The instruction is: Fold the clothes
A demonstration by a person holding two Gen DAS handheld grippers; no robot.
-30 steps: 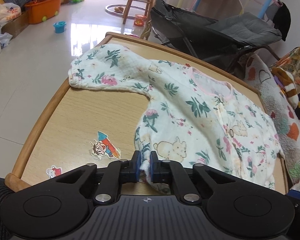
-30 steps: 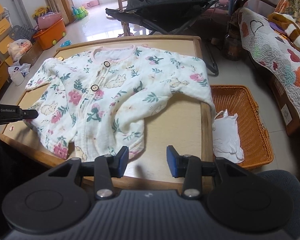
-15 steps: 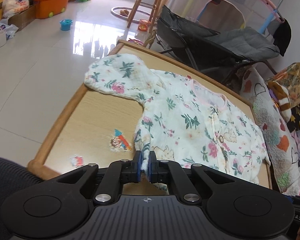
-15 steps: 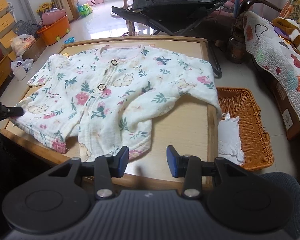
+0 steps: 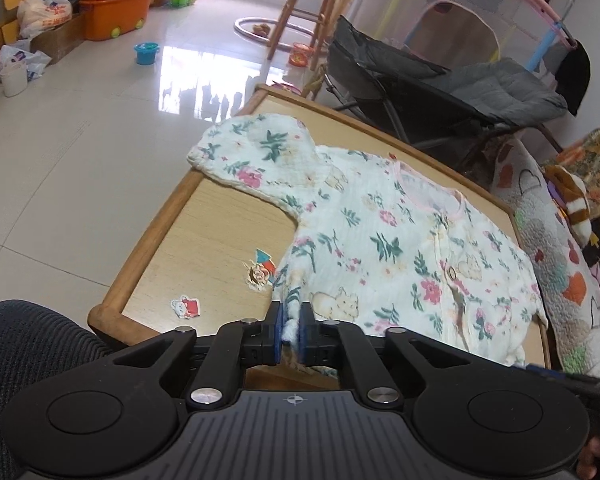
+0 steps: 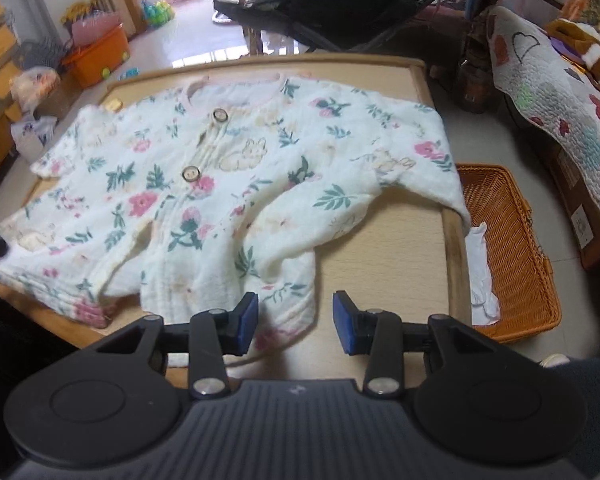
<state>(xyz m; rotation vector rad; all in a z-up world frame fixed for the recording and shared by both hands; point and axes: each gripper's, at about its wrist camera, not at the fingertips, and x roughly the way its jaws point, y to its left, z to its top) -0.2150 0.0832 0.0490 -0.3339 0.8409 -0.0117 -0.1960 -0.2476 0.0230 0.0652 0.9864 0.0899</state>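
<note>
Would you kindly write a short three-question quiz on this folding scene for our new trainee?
1. True or false: the left gripper is shut on the shirt.
2. The right gripper is: A) open, B) shut on the shirt, C) shut on nothing.
3. Fill in: on the floor beside the table stands an orange ___.

Key: 1 true; 2 A; 3 basket.
</note>
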